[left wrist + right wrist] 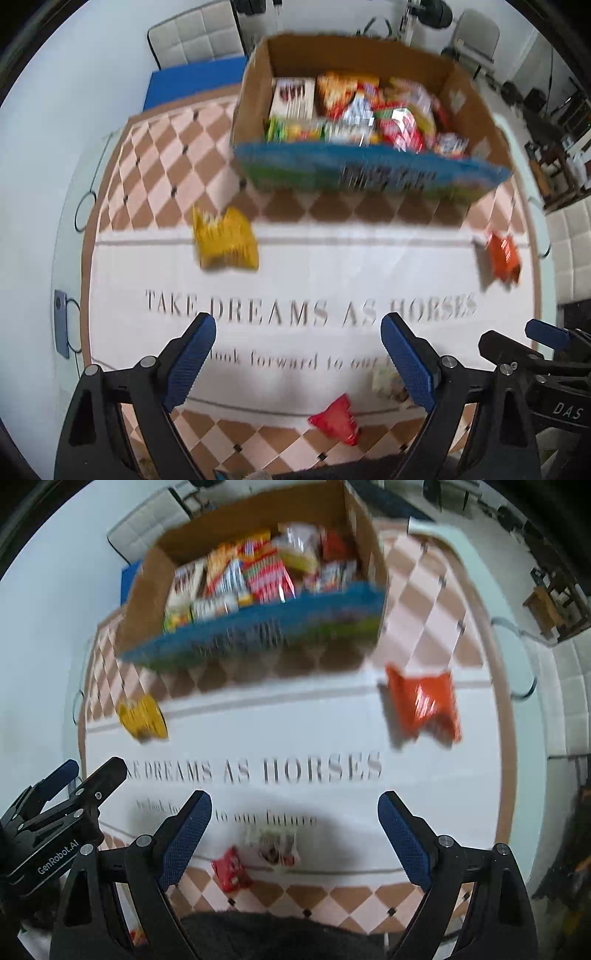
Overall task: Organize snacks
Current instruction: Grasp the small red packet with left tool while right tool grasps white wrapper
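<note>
Cardboard, brown and open at the top, makes up the box [354,122] at the far side of the counter [332,273]; its near wall is printed in blue and green, and the lettering on it is too blurred to read. Inside, snack packets [354,114] are crammed together in red, yellow, green and white. A cloth [295,280] covers the counter, checked in brown and pink at its edges, with a white middle band that reads "TAKE DREAMS AS HORSES".

Four snacks lie loose on the cloth. A yellow packet [225,240] sits near the box's left corner, just in front of it. An orange packet [424,705] lies off to the right, in front of the box's right corner. Close to the near edge a small red packet [231,869] rests where the white band meets the checks, and a pale packet [275,845] lies just beside it on the white.

Both tools hang above the near edge of the counter, side by side. The left gripper [299,354] has its jaws spread wide with nothing between them. The right gripper [295,830] also has its jaws wide apart and holds nothing; the red and pale packets lie on the cloth below the gap.

White padded chairs [195,37] stand beyond the counter.
</note>
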### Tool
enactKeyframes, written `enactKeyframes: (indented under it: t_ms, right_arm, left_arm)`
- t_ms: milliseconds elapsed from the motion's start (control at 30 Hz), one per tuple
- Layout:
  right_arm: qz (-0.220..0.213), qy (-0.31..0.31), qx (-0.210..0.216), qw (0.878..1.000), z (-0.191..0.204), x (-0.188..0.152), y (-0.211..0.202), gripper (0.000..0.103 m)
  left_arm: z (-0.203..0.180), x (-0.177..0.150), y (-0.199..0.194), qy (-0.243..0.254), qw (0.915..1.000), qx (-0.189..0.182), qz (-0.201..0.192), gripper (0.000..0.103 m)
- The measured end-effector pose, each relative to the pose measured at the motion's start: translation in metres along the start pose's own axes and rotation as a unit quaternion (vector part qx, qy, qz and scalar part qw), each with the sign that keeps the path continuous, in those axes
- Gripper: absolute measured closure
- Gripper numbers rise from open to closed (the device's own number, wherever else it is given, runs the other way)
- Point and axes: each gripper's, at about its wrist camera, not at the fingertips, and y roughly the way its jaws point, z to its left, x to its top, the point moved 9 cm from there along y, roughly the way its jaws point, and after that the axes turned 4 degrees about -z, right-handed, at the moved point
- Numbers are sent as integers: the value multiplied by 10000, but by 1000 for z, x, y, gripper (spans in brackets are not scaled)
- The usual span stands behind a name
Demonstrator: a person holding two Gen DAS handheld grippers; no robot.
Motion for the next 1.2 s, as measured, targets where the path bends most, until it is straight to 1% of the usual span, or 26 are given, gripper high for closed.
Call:
enactKeyframes:
  t_ms: [133, 200, 300, 433, 467, 533, 567, 600, 633, 667, 733, 833, 1000, 1100, 1133, 1167, 1200]
  right_arm:
    - [587, 130, 189, 9980, 0, -31, 42, 9]
    - [903, 238, 302, 9952, -1, -47, 65, 9]
    - [1207, 331, 391, 9914, 0, -65, 91, 9]
    - [1430, 499, 482, 9873, 0, -78, 116, 10]
    - [1461, 516, 483, 9867, 2, -79, 121, 10]
    - [1495, 442, 540, 9863, 9, -80, 128, 15]
    - [1524, 329, 467, 9867, 13, -83, 132, 16]
    - [1532, 239, 391, 9871, 15, -85, 136, 23]
    - [1553, 171, 356, 9871, 18, -86, 139, 44]
    - [1607, 111, 343, 9864, 21, -89, 143, 54]
    - [1554, 30, 284, 9874, 23, -92, 144, 60]
    - [1482, -59, 187, 9888, 22, -93, 139, 60]
    - [1478, 281, 181, 9885, 6, -96, 134, 60]
    - [1416, 382, 168, 9890, 0, -97, 132, 60]
    - [1400, 414, 173, 9891, -2, -97, 131, 60]
    - [1390, 437, 185, 9892, -4, -97, 130, 60]
    - [1380, 453, 191, 9892, -6, -97, 128, 60]
  left_arm:
    - [4, -30, 21, -17, 9991, -18, 420, 11]
    - [7, -46, 32, -61, 9979, -29, 650, 11]
    - [10, -61, 44, -98, 9957, -67, 913, 11]
    - [9, -81, 58, -83, 9921, -213, 1234, 11]
    - [9, -85, 60, -83, 9913, -249, 1292, 11]
    - [7, -93, 64, -124, 9891, -404, 1410, 11]
    - [7, -97, 66, -152, 9879, -469, 1468, 11]
    - [5, -101, 67, -179, 9867, -549, 1517, 11]
    - [4, -103, 68, -196, 9859, -590, 1551, 11]
    - [2, -107, 69, -222, 9846, -647, 1607, 11]
    - [-2, -114, 70, -259, 9816, -799, 1716, 11]
    - [-13, -125, 72, -313, 9757, -1038, 1905, 11]
    - [-33, -149, 87, -357, 9617, -1339, 2367, 11]
    - [-42, -162, 99, -323, 9540, -1413, 2625, 11]
    - [-45, -168, 104, -287, 9533, -1366, 2677, 12]
    - [-48, -170, 106, -269, 9521, -1382, 2713, 20]
    - [-51, -174, 110, -286, 9504, -1419, 2754, 32]
